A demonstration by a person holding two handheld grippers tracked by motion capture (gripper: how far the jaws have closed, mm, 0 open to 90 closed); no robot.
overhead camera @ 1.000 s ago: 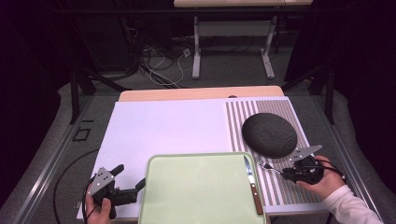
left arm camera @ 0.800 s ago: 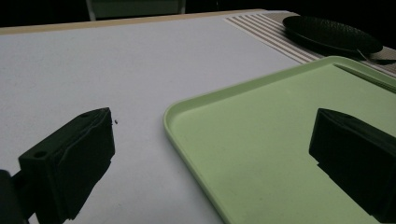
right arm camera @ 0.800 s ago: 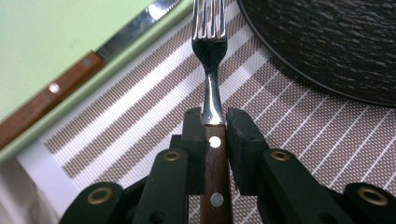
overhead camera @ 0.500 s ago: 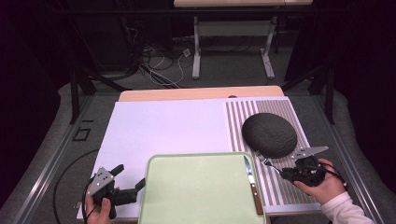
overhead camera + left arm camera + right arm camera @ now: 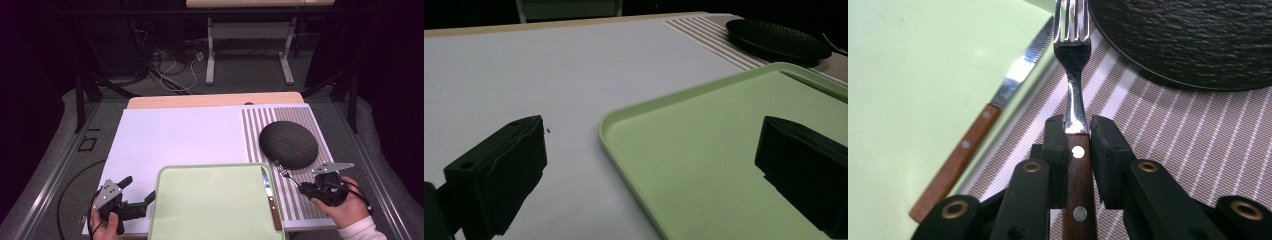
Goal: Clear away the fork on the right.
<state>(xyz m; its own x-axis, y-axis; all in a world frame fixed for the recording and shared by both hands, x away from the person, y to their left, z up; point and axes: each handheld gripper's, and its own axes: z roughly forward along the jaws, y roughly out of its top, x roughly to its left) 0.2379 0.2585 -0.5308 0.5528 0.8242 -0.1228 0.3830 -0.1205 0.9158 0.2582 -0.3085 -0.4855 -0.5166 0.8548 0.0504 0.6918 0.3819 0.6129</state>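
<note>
Work in hand: cutlery is being laid out around the green tray [image 5: 215, 200] at the near edge of the worktop [image 5: 170, 135].

Progress, as judged from the present layout. The knife [image 5: 270, 197] already lies inside the tray along its right rim, blade pointing to the far edge, wooden handle toward the near edge. The fork [image 5: 286, 175] is not yet set down: it is carried above the striped mat [image 5: 292, 150] at the right side of the worktop, just right of the tray and near the dark round plate [image 5: 289, 144]. Its placing appears to be what is left; where it is meant to go cannot be told.

Right gripper [image 5: 1078, 125]: its fingers [image 5: 1108, 150] are clamped on the fork [image 5: 1074, 90] by the top of the wooden handle, one pad on each flat side. The tines point forward, toward the near rim of the plate [image 5: 1188, 40], with the knife [image 5: 983, 125] to one side on the tray. In the high view the right hand [image 5: 345, 205] holds the gripper [image 5: 306, 189] close to level at the near right corner, aimed toward the far left, and the sleeve enters from the near edge.

Left gripper [image 5: 140, 192]: fingers [image 5: 499, 170] stand wide apart with nothing between them. The left hand [image 5: 105, 222] holds it low near the near left corner, aimed at the tray's left rim [image 5: 624, 150], apart from it.
</note>
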